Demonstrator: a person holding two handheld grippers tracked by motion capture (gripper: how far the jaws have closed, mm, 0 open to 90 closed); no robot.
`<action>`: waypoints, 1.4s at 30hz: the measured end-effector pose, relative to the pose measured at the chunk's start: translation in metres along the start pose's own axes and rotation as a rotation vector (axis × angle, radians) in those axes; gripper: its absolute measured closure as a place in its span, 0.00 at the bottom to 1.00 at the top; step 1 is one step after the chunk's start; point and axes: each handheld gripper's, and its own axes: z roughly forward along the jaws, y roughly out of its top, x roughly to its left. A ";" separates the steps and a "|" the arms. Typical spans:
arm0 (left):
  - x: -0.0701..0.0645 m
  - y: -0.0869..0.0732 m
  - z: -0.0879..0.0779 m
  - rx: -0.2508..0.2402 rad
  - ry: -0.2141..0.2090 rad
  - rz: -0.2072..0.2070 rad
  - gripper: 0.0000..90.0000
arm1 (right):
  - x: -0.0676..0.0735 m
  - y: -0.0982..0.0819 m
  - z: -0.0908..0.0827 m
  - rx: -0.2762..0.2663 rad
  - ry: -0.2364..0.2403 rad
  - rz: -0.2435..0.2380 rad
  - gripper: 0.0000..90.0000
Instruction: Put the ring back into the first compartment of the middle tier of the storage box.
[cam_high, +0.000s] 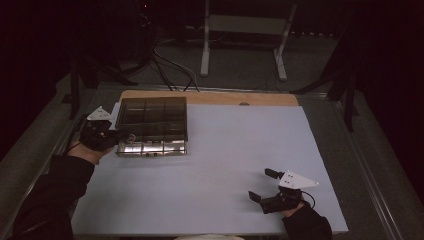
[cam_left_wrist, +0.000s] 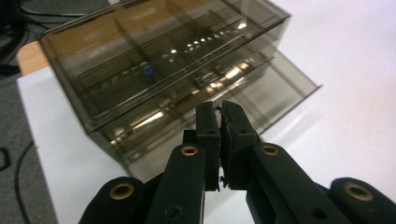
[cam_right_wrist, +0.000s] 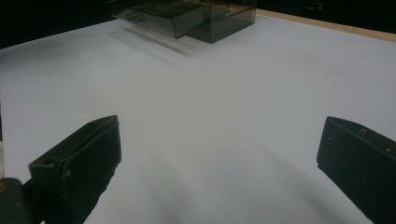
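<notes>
At nine o'clock the left gripper (cam_high: 120, 136) has its jaws pressed together at the smoky plastic drawer box (cam_high: 152, 125), whose lower drawer (cam_left_wrist: 261, 88) sticks out. A white surface (cam_high: 225, 165) lies in a dark room. At five o'clock the right gripper (cam_high: 264, 185) rests, jaws wide and empty
</notes>
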 end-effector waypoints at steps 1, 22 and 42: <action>0.002 -0.001 0.001 0.000 -0.007 -0.013 0.99 | 0.000 0.000 0.000 0.001 0.001 -0.001 0.00; 0.026 -0.020 0.015 -0.009 0.007 -0.103 0.99 | 0.001 0.000 0.000 0.001 -0.001 -0.006 0.00; 0.023 -0.017 0.036 -0.002 0.001 -0.110 0.98 | 0.000 0.000 0.000 0.004 0.001 -0.005 0.00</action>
